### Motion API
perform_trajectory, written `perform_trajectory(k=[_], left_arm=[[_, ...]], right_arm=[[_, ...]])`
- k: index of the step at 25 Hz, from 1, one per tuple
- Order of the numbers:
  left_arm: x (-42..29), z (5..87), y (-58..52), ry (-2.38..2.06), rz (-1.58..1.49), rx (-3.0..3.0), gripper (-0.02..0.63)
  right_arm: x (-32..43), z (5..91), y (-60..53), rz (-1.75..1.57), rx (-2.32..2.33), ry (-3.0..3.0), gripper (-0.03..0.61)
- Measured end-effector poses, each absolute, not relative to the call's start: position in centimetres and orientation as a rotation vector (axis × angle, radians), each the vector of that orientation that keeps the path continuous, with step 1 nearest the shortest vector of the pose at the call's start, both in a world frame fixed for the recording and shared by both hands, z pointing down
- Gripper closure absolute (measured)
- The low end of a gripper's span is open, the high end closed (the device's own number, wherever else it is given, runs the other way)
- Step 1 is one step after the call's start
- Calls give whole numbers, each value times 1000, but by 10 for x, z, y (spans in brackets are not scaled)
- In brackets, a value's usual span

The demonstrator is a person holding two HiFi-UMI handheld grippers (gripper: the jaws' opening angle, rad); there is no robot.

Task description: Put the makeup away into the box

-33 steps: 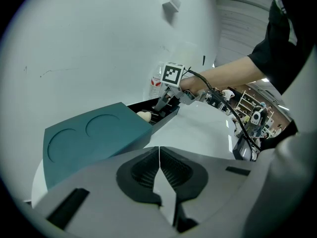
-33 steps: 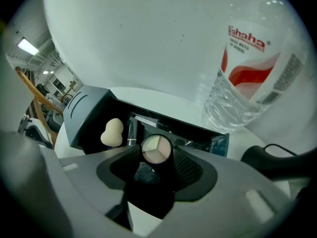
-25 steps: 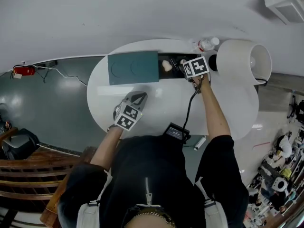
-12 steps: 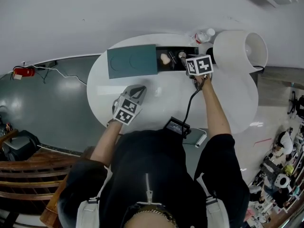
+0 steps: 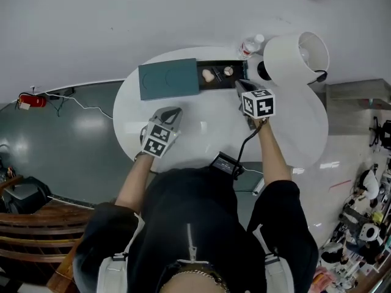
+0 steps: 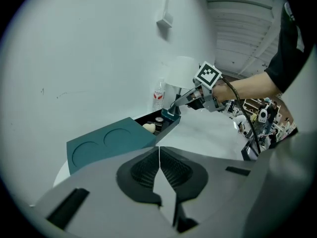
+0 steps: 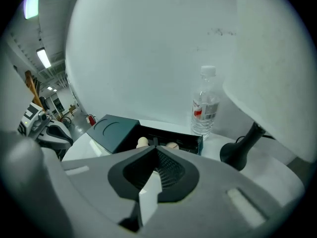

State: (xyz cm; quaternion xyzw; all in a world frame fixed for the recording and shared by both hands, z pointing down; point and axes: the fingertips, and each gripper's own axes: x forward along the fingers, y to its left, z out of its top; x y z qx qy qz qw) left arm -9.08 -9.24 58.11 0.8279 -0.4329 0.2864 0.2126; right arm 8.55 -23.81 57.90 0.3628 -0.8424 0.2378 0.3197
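The teal box (image 5: 168,79) lies at the table's far side, its lid slid left, and its dark tray (image 5: 239,72) is uncovered. In the tray lie a beige sponge (image 5: 208,75) and a round compact (image 5: 228,71); the sponge (image 7: 142,142) also shows in the right gripper view. My right gripper (image 5: 240,85) hovers just in front of the tray's right end. Its jaws have just been closing and now stand shut, with nothing between them (image 7: 156,150). My left gripper (image 5: 171,112) hangs over the table in front of the lid, shut and empty (image 6: 159,150).
A white lamp (image 5: 294,57) with a black base (image 7: 237,150) stands right of the box, and a water bottle (image 5: 249,44) behind it. A black device (image 5: 225,163) with a cable sits at the table's near edge. The white table (image 5: 208,127) shows bare between the grippers.
My right gripper has lifted out of the tray and drawn back toward me, and its jaws have closed. The left gripper has risen a little.
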Motion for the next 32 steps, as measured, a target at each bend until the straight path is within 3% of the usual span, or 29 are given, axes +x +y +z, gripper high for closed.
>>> perform_trajectory(k=[12, 32], left_arm=[[-83, 554, -77, -1215, 791, 2393, 600], [-68, 531, -48, -1205, 772, 2480, 600]], right_arm=[[105, 524, -178, 443, 1160, -2363, 572], [119, 515, -115, 425, 1233, -2359, 574]])
